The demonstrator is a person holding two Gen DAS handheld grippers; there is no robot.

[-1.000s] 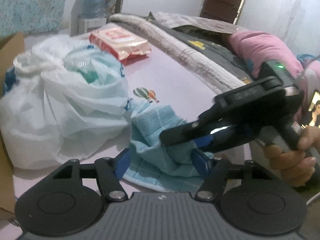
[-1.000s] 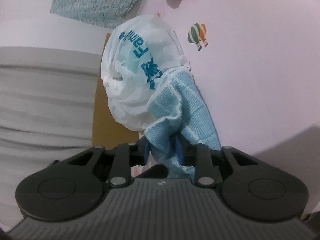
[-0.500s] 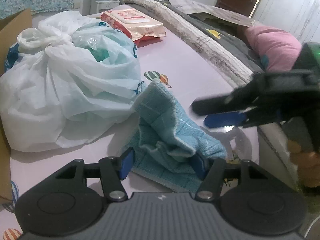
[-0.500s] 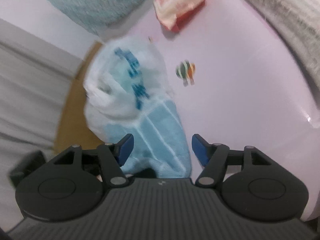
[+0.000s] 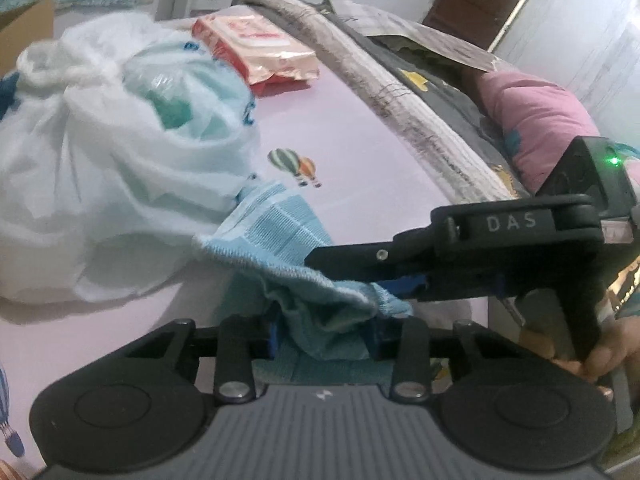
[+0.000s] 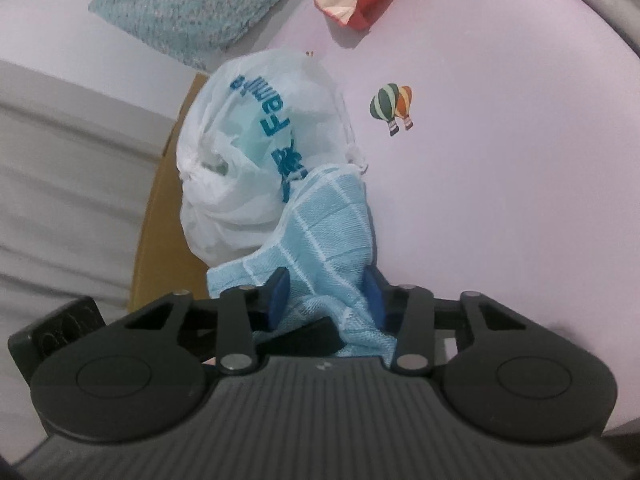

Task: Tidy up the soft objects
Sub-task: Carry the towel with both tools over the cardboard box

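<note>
Left fingers point(image 5: 324, 334) closed on a bunched fold of the blue towel point(image 5: 280, 220); right fingers point(image 6: 326, 296) likewise pinched on the same towel point(image 6: 328, 216), entering the left view from the right. Towel lifted at the near end, far end touching the white plastic bag point(image 5: 100, 184) on the pink bed sheet point(image 5: 360, 140). Probably mid-fold; next move likely called for spreading the two grips apart to straighten the cloth

Both wrist views sit close (low, forward) over one towel point(image 5: 288, 224) point(image 6: 332, 216)
</note>
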